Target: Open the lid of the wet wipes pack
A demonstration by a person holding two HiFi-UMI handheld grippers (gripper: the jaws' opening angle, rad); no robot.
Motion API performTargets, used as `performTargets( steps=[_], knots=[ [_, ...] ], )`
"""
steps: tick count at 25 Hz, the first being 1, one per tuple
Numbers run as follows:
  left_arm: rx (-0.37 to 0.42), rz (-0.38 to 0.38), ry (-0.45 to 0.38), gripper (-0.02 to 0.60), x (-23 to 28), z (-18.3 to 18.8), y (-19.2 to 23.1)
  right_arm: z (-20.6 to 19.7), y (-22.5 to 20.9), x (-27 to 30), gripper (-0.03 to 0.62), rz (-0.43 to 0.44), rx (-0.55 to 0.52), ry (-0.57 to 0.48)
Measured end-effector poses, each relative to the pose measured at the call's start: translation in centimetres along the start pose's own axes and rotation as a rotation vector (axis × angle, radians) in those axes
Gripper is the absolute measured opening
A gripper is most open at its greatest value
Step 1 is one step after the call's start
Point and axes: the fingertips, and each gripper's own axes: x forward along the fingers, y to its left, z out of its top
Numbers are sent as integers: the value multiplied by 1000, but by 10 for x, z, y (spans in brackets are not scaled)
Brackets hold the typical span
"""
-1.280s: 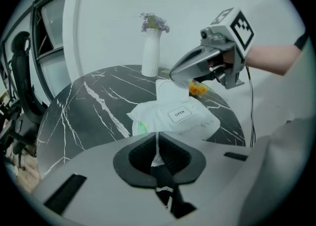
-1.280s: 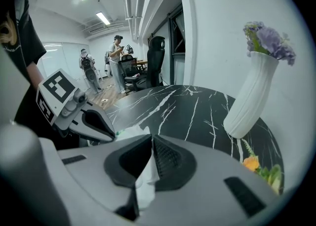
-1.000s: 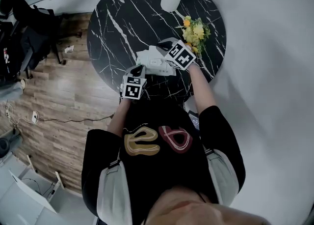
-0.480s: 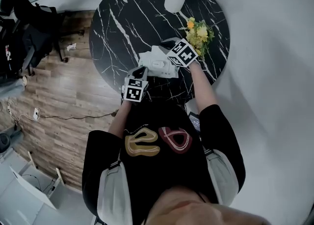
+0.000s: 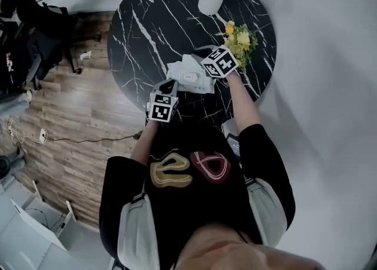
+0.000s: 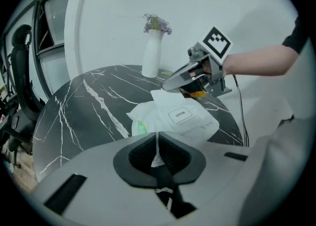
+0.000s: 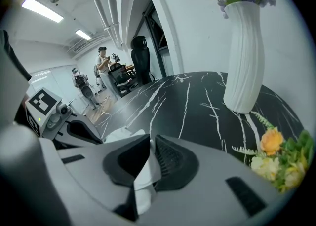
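The white wet wipes pack (image 5: 189, 77) lies on the black marble table (image 5: 153, 21), its flip lid labelled OPEN (image 6: 180, 115) lying flat on top. My left gripper (image 5: 170, 88) is shut on the pack's near edge; a white fold (image 6: 157, 146) shows between its jaws. My right gripper (image 5: 198, 58) comes in from the right and grips the pack's far edge (image 7: 144, 170). Its jaws have just been opening a little, with the white film still between them. In the left gripper view, the right gripper (image 6: 166, 86) hangs low over the pack's far side.
A white ribbed vase (image 5: 210, 0) with purple flowers stands at the table's far rim. A yellow flower bunch (image 5: 238, 39) lies just right of my right gripper. People and office chairs (image 7: 106, 72) are across the room. Wooden floor (image 5: 70, 121) lies to the left.
My right gripper has rolled a little and sunk slightly onto the pack's far edge. The left gripper and the pack have stayed in place.
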Motion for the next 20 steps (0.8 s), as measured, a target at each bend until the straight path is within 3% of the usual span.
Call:
performTargets(
  steps=[4,6,8,12,15,18,20],
  knots=[
    [-6,3,-5,28,-2,1,0,1,-1,-4,54,-28,28,-42],
    [-11,3,-10,28,-2,2,0,5,-1,-10,92,-36,55,-84],
    [-23,4,-14,28,-2,3,0,13,-1,-20,148,-63,62,-144],
    [-24,1,-18,28,-2,1,0,25,3,-47,158,-118,80,-264],
    [-76,-4,-29,28,-3,-1,2,34,9,-71,174,-151,110,-364],
    [-148,-12,-77,28,-14,12,2,36,15,-95,181,-220,115,-429],
    [-150,-28,-145,28,-25,29,-1,35,18,-110,181,-292,111,-465]
  ],
)
